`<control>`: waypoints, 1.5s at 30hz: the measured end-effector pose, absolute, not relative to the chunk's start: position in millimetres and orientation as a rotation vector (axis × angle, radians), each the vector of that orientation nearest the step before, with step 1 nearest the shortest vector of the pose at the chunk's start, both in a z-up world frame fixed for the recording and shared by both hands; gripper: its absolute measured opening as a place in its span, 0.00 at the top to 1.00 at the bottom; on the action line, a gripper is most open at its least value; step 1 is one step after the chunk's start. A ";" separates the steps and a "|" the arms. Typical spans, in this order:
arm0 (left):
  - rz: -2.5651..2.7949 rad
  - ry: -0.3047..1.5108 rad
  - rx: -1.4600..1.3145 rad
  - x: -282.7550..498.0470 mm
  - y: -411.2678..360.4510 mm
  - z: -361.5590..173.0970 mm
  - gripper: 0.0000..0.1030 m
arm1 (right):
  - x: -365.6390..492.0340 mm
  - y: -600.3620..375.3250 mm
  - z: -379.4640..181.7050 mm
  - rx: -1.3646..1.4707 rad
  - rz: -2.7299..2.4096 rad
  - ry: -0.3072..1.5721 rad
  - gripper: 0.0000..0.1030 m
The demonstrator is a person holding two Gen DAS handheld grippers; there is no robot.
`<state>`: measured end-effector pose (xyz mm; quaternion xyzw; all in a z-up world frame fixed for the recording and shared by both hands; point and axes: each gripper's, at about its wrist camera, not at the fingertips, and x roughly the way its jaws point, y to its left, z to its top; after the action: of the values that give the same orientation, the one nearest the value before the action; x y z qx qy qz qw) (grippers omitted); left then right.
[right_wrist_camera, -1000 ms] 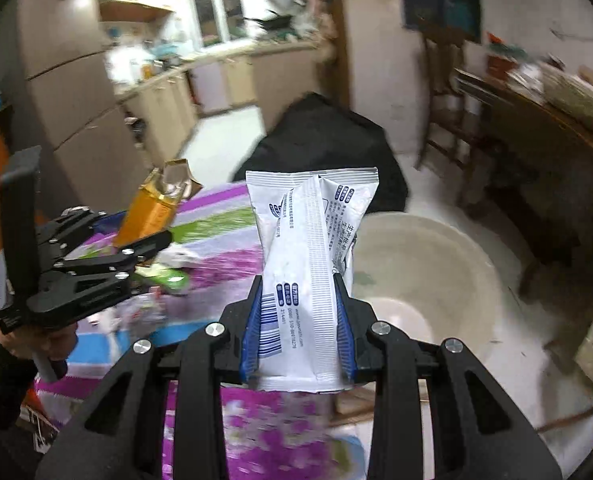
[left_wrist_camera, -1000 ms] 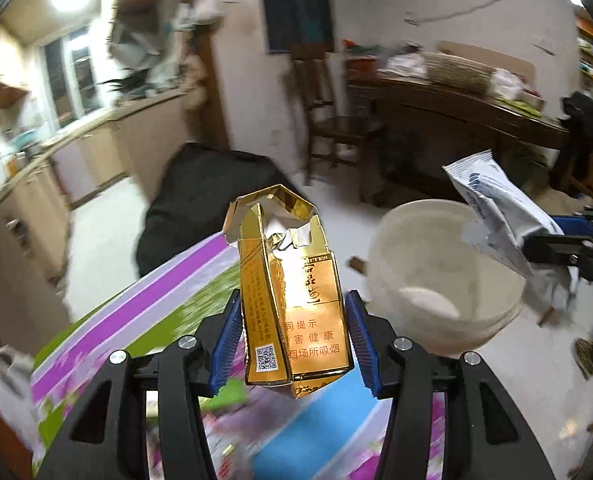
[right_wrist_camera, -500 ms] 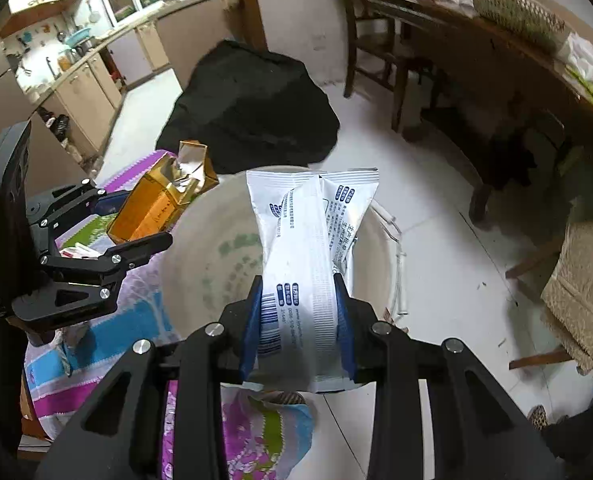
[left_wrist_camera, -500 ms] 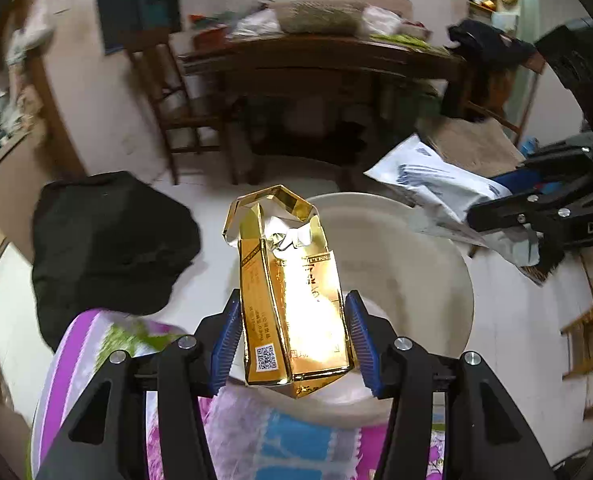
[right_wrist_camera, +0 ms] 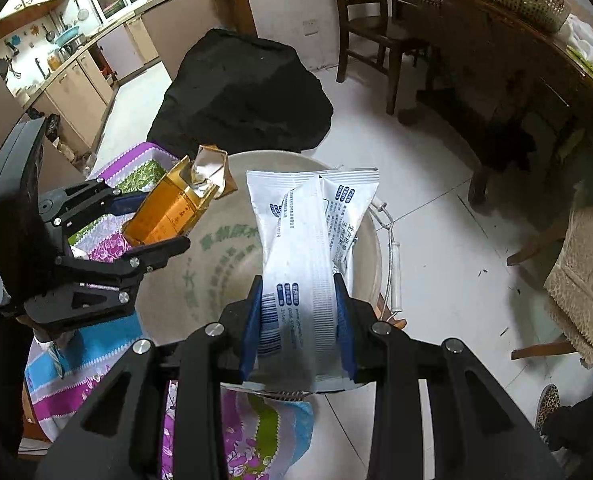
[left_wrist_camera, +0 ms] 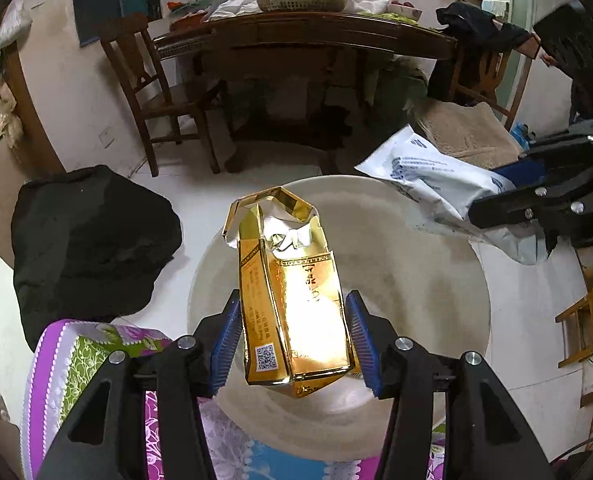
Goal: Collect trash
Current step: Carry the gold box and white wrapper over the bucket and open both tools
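1. The left gripper (left_wrist_camera: 294, 336) was clamped on a torn gold cigarette pack (left_wrist_camera: 292, 300), its blue pads pressing both narrow sides, while the right gripper (right_wrist_camera: 298, 320) was clamped on a white printed wrapper (right_wrist_camera: 308, 248).

2. Both pieces of trash hung in the air over a wide, pale bucket (right_wrist_camera: 216, 272) standing on the white floor beside a table with a flowered cloth (right_wrist_camera: 88, 356); neither touched the bucket.

3. Judged from this, pickup of these 2 items was done and carrying looked finished; release into the bucket was what remained. The bucket's inside appeared bare apart from green printing, so it seemed that little or nothing had yet gone in.

4. The pack's long axis ran along the left gripper's fingers, its ripped-open top pointing forward and away, foil lining showing, its base toward the camera. From the right wrist view it slanted toward the bucket's middle.

5. The wrapper's long axis likewise followed the right gripper's fingers, its crimped end forward over the bucket's far rim, its barcode end back between the pads.

6. Whether more trash remained on the cloth could not be told.
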<state>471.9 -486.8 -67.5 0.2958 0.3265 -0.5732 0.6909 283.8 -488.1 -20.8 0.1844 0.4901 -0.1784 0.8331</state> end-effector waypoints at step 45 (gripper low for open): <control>-1.134 0.712 0.732 483.8 -473.9 -63.8 0.39 | 306.4 -489.4 -48.2 0.335 -0.349 1.115 0.61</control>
<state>483.8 -473.9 -63.8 0.3315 0.3224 -0.5137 0.7227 306.4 -489.4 -48.2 0.1574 0.5236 -0.1641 0.8210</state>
